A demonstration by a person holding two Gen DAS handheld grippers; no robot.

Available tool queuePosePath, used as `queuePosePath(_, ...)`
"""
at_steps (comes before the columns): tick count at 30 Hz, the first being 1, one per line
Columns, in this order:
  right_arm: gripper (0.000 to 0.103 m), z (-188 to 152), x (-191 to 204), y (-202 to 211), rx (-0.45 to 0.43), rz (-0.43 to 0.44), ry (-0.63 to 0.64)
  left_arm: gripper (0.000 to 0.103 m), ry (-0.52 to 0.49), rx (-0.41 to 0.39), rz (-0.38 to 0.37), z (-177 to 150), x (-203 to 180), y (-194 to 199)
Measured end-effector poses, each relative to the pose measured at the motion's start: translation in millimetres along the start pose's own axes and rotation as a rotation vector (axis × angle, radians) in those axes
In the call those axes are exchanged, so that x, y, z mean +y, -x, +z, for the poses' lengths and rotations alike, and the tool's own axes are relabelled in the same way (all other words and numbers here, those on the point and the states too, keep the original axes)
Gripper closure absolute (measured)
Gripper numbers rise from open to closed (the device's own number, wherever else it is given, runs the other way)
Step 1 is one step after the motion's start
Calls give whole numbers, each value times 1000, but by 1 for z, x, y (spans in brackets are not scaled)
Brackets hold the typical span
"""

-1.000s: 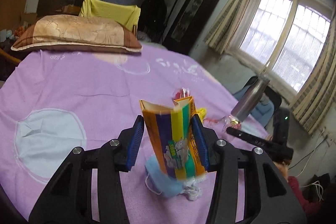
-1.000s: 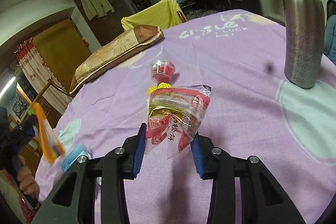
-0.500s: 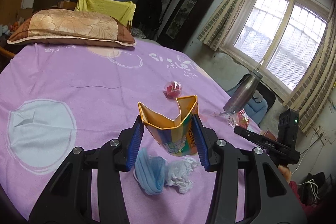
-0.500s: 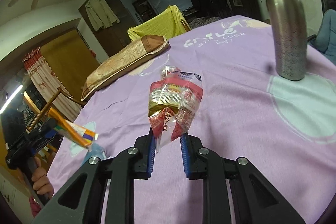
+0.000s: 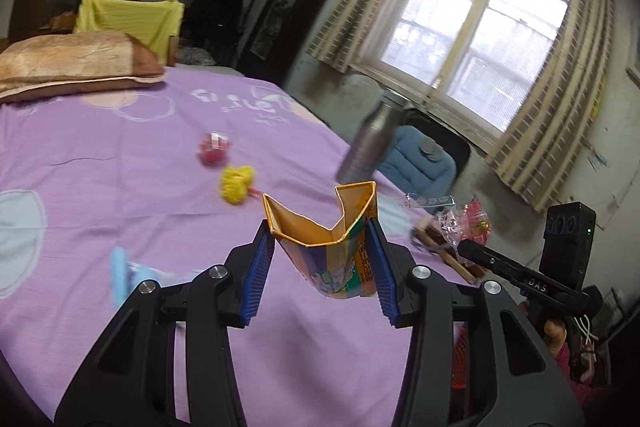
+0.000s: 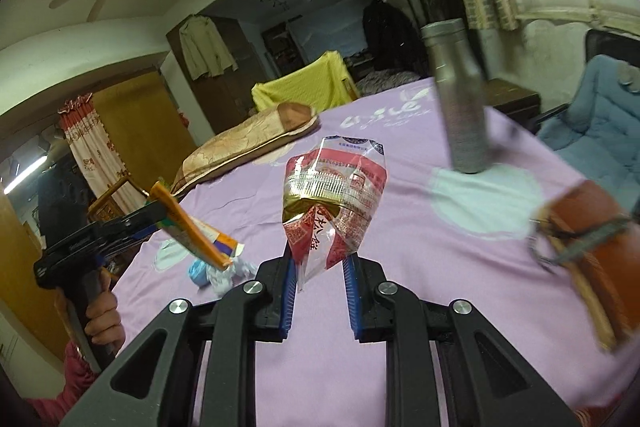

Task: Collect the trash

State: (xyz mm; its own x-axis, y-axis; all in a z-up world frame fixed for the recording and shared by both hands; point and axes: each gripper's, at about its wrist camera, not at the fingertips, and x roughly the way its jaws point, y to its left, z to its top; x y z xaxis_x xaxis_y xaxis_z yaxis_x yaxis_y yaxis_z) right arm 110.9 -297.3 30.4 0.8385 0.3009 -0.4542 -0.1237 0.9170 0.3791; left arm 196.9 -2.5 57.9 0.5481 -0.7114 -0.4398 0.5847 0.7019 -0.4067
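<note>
My left gripper is shut on an opened orange and striped carton and holds it above the purple sheet; the carton also shows in the right wrist view. My right gripper is shut on a clear red-printed snack wrapper, lifted off the sheet; the wrapper also shows in the left wrist view. On the sheet lie a red jelly cup, a yellow crumpled scrap, a blue face mask and a white tissue.
A steel bottle stands on the purple bed sheet near its right edge. A brown pillow lies at the far end. A brown wicker basket sits at the right. A blue padded chair stands beyond the bed under the window.
Both grippers have risen and swung right with their loads. The mask and tissue have slid to the left of the left view; the basket has entered the right view.
</note>
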Motion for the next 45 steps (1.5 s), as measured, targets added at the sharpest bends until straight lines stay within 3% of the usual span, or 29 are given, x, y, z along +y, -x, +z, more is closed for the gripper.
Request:
queuePosePath(5, 81, -24, -25, 73, -34, -81, -1, 56, -63, 37, -92, -8, -60, -19)
queuePosePath(11, 81, -69, -66, 154, -41, -242, -26, 56, -143, 99, -219, -24, -138, -47)
queuePosePath(17, 80, -135, -132, 191, 62, -418, -148, 56, -216, 198, -335, -51, -205, -88)
queuePosePath(19, 76, -158, -161, 183, 143, -480, -191, 56, -230, 236, -369, -59, -224, -103)
queuePosePath(20, 68, -172, -178, 176, 185, -500, -217, 56, -236, 254, -383, -63, -233, -111)
queuePosePath(21, 52, -186, -197, 167, 229, -522, -253, 56, -243, 275, -395, -68, -242, -119)
queuePosePath(23, 47, -204, -222, 159, 268, -555, -311, 56, -259, 330, -420, -81, -260, -138)
queuePosePath(27, 47, -210, -248, 186, 152, -492, -434, 56, -300, 431, -438, -109, -289, -172)
queuePosePath(33, 45, -212, -258, 234, 15, -495, -473, 56, -346, 568, -460, -150, -326, -226)
queuePosePath(38, 46, -221, -281, 227, -25, -375, -594, 56, -363, 632, -465, -176, -340, -256)
queuePosePath(45, 45, -225, -297, 236, -76, -416, -643, 56, -397, 709, -439, -206, -340, -284)
